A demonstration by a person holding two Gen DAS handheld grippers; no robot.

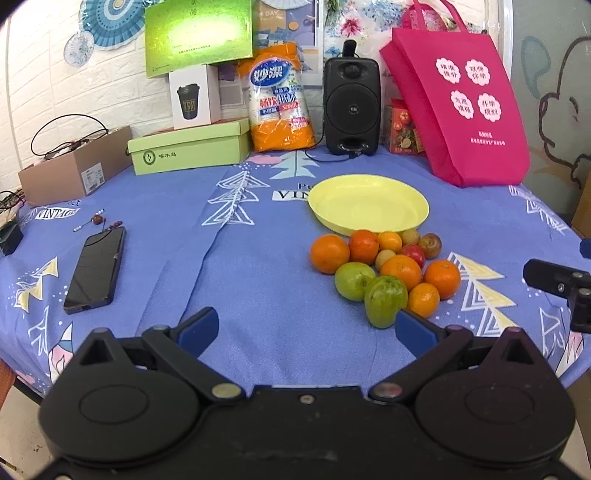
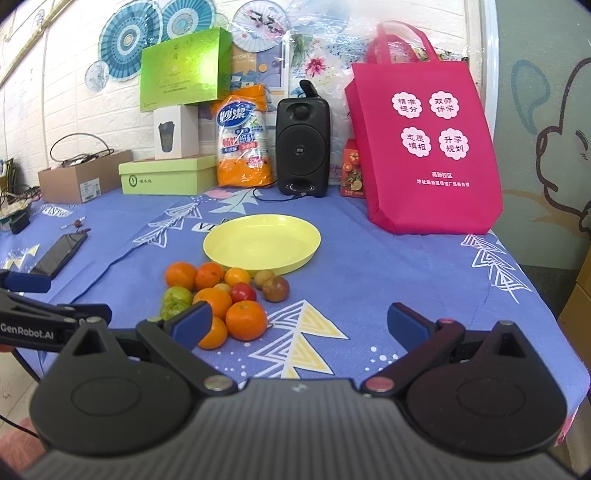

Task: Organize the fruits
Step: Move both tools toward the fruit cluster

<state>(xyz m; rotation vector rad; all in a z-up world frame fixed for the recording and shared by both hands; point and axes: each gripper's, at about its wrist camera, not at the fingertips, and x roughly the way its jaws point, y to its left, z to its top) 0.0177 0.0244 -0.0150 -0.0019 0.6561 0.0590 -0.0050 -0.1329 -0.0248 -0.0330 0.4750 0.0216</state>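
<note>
Hovering with jaws apart and empty, the left claw (image 1: 306, 328) and right claw (image 2: 299, 325) are best lowered onto one outer fruit of the heaped oranges and green apples (image 1: 384, 273), then carried to the shallow yellow plastic plate (image 1: 369, 208).

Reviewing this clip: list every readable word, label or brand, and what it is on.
"GenRobot.AI": left gripper, side of its arm.
"妙潔": orange cup pack.
"精准提分", "双师伴学", "志愿填报", "升学规划", "高新校区": pink bag.
"DAY": wall poster.
"VIN…": tablecloth, cut off by yellow plate.
Box labels: too small.
</note>
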